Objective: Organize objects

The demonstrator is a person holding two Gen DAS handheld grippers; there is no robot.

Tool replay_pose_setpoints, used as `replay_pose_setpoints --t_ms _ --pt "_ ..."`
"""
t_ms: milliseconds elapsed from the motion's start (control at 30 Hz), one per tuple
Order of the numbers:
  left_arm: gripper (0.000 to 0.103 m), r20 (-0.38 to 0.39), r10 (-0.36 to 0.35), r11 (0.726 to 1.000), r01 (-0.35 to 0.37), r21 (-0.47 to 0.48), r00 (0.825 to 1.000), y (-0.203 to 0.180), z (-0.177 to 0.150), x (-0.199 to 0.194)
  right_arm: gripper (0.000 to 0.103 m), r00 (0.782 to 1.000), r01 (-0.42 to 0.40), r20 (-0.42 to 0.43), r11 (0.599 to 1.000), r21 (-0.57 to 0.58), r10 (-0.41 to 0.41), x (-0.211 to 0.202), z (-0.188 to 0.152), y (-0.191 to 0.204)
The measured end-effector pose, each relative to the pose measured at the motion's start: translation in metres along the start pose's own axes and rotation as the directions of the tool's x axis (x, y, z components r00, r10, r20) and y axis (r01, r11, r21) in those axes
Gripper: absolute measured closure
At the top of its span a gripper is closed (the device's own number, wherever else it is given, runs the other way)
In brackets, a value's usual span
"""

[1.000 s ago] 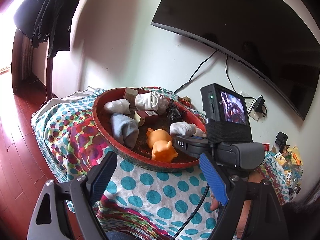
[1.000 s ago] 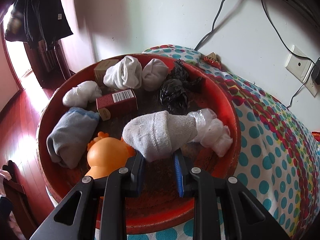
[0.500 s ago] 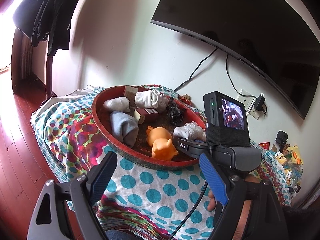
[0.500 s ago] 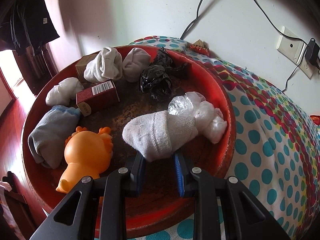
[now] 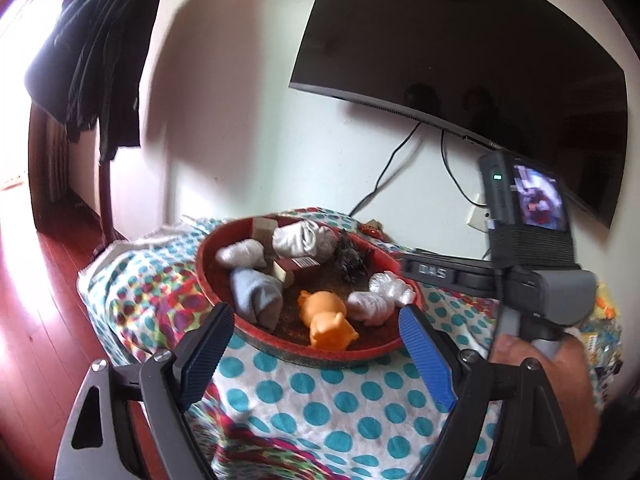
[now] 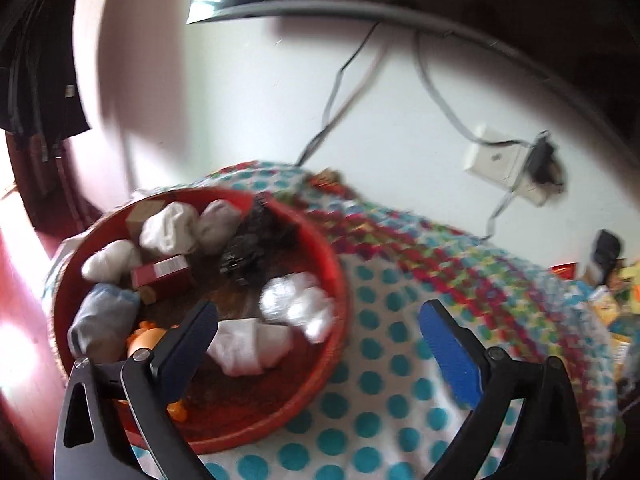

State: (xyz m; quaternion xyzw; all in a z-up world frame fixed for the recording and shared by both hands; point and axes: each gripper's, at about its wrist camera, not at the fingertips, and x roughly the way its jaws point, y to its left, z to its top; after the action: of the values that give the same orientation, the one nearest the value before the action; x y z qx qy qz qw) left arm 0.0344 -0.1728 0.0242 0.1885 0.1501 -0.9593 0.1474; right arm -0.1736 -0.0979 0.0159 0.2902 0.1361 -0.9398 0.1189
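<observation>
A round red tray (image 5: 256, 338) (image 6: 320, 396) sits on a polka-dot cloth and holds rolled socks, a red box (image 6: 162, 276), a black bag (image 6: 256, 246), a clear plastic bundle (image 6: 298, 308) and an orange toy (image 5: 326, 318). The white rolled sock (image 6: 250, 346) (image 5: 370, 306) lies free in the tray near its right side. My right gripper (image 6: 320, 338) is open and empty, above the tray's right rim. My left gripper (image 5: 316, 350) is open and empty, short of the tray's near rim. The right gripper's body (image 5: 532, 280) shows at the right of the left wrist view.
The polka-dot cloth (image 5: 320, 400) covers the table. A TV (image 5: 460, 60) hangs on the wall with cables down to a socket (image 6: 500, 160). Small packets (image 6: 608, 300) lie at the table's far right. Dark clothes (image 5: 92, 60) hang at the left over a red wooden floor.
My right gripper has opened and let go of the white sock, which now lies in the tray. That gripper has pulled back and up to the right. The left gripper stays open.
</observation>
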Motion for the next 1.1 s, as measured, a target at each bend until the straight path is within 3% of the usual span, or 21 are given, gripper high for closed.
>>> replay_pose_setpoints --t_ms 200,367,433,767,1100 --pt "0.016 -0.048 0.107 0.992 -0.103 0.069 0.993 0.009 0.011 0.001 0.001 1.0 0.017 0.002 0.997 0.073 -0.017 -0.031 -0.026 -0.012" --pt "0.016 -0.134 0.155 0.979 -0.134 0.155 0.979 0.013 -0.004 0.007 0.001 1.0 -0.003 0.003 0.995 0.099 0.002 -0.063 -0.059 -0.022" --pt "0.016 -0.121 0.169 0.972 -0.146 0.182 0.978 0.013 -0.013 0.001 0.001 1.0 -0.009 0.01 0.995 0.101 0.008 -0.074 -0.067 -0.023" --pt "0.016 -0.142 0.134 0.981 -0.111 0.156 0.981 0.014 -0.021 -0.005 0.001 0.999 -0.044 0.021 0.992 0.119 0.042 -0.099 -0.074 -0.016" --pt "0.016 -0.177 0.107 0.984 -0.079 0.158 0.978 0.01 -0.027 0.001 0.001 0.999 -0.051 0.007 0.994 0.097 0.05 -0.094 -0.076 -0.008"
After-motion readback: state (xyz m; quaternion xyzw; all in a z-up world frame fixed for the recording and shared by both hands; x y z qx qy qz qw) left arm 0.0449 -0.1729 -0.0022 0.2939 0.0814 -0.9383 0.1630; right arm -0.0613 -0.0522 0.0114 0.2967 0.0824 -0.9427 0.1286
